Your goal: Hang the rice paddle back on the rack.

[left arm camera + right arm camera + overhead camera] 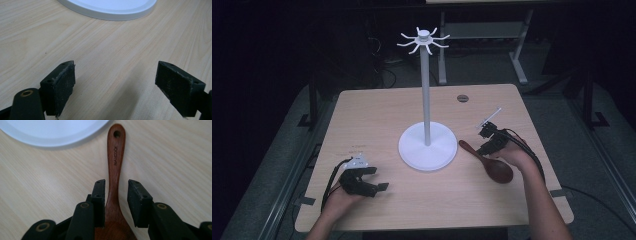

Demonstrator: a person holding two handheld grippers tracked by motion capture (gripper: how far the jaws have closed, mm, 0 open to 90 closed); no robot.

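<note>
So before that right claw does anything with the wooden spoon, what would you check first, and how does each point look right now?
1. Spoon lies flat on the table: ok.
2. Handle sits between the right claw's jaws: ok.
3. Pads pressing on the handle: not ok, gaps show on both sides.
4. Hanging hole at the handle's end is uncovered: ok.
5. White stand is upright, its hooks bare: ok.
6. Left claw is open, away from the spoon: ok.

wooden spoon [488, 160]: 1 | white hook stand [427, 145]: 1 | table [377, 115]: 1 | hand-held gripper: 2 (left hand-held gripper [379, 178], right hand-held gripper [482, 139])
</note>
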